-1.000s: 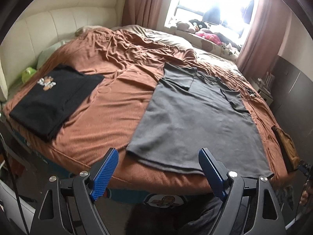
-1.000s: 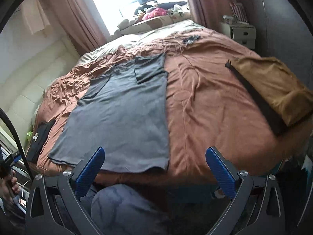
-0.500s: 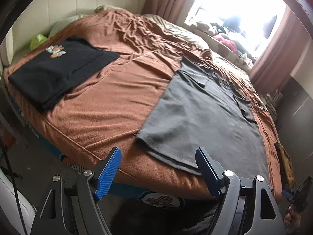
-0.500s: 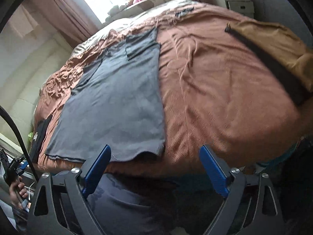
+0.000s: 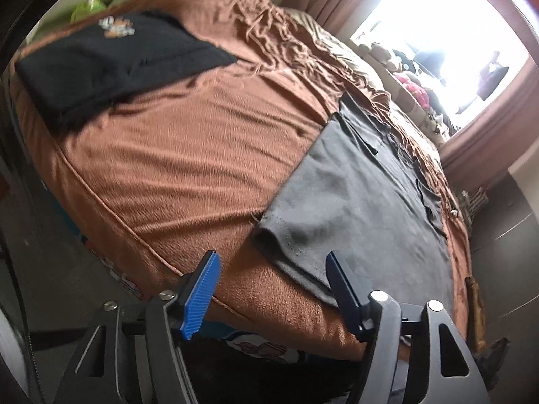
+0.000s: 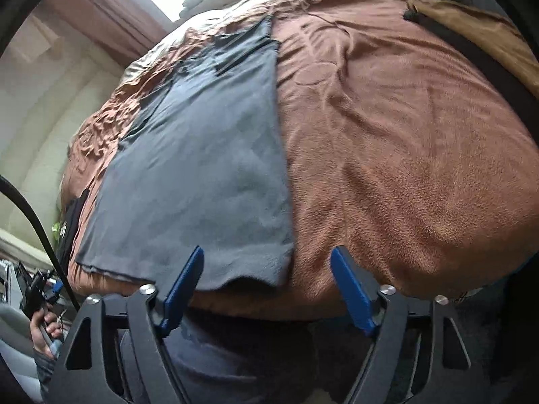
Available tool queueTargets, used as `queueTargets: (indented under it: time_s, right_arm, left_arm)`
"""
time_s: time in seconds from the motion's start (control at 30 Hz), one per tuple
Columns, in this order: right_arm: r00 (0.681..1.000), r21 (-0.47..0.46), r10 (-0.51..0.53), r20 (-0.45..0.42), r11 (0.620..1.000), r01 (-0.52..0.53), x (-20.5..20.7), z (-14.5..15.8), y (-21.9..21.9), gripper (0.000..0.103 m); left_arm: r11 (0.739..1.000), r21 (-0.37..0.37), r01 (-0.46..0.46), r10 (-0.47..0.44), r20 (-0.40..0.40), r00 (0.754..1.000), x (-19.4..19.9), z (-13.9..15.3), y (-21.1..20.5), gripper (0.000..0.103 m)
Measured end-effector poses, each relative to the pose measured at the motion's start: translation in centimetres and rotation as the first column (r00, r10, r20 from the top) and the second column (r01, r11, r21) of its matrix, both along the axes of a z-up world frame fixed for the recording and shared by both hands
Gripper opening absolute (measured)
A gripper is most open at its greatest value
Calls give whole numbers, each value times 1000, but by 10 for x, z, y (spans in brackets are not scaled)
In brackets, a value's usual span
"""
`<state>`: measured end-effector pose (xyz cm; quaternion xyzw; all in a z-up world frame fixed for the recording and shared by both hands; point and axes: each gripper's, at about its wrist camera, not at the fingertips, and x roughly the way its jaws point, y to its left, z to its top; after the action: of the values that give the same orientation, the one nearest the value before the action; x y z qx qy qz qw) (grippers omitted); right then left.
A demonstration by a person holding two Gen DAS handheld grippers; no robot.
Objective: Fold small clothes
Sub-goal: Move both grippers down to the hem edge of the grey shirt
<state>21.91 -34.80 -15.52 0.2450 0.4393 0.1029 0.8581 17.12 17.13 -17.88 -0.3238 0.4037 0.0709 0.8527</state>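
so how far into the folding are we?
Done: a black shirt lies folded at the bed's far left. In hand: nothing. The left gripper and right gripper are open at the grey shirt's hem corners. Left: grasping and folding it, sleeves already tucked in.

Both views low, near, sharing shirt (image 5: 363,202).

Spread flat on the bed (image 5: 188,168): T-shirt (image 5: 363,202) toward 3 o'clock, folded garment (image 5: 111,64) toward 10 o'clock, well apart; window (image 5: 448,33) beyond, at 1 o'clock.
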Motion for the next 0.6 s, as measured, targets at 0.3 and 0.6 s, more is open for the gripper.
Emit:
queueTargets:
  time_s: [0.3, 0.6]
  right_arm:
    - [1000, 163, -24, 14, 986, 21, -5, -17, -11, 56]
    - [998, 208, -60, -6, 976, 60, -2, -24, -20, 56]
  left_arm:
    - [997, -77, -8, 8, -1, 1000, 11, -5, 11, 58]
    - [979, -198, -57, 50, -38, 998, 31, -26, 22, 56]
